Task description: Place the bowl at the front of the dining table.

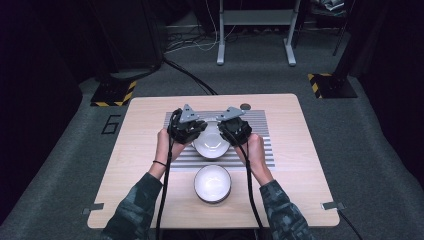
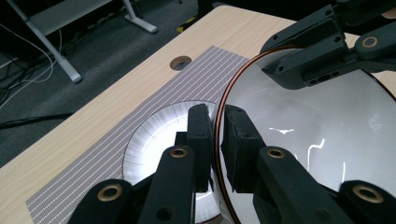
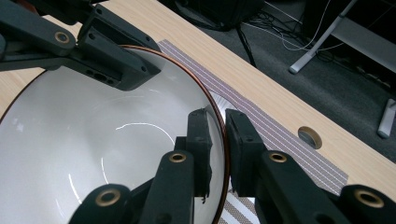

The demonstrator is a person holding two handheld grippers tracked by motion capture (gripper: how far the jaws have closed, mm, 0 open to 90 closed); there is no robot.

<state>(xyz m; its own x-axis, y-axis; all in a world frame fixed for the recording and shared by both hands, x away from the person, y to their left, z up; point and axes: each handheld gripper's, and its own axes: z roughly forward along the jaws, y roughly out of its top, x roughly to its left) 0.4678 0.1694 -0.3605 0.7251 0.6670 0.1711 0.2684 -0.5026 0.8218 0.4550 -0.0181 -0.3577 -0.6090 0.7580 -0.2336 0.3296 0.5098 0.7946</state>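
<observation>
A white bowl [image 1: 211,145] with a thin brown rim is held over the striped mat [image 1: 260,130] between both grippers. My left gripper [image 1: 196,137] is shut on its left rim; in the left gripper view the jaws [image 2: 215,116] pinch the rim, one pad inside the bowl [image 2: 317,130] and one outside. My right gripper [image 1: 228,136] is shut on the opposite rim, as seen close up [image 3: 219,119] with the bowl [image 3: 93,140] to its left. Each gripper view shows the other gripper across the bowl [image 2: 308,60] [image 3: 107,60]. A white round surface [image 2: 144,140] lies under the bowl; what it is cannot be told.
A second white bowl [image 1: 212,182] stands on the wooden table [image 1: 300,150] nearer the person, in front of the mat. A round cable hole [image 1: 245,106] sits by the table's far edge. Beyond the table are cables and a metal stand [image 1: 255,30] on the grey floor.
</observation>
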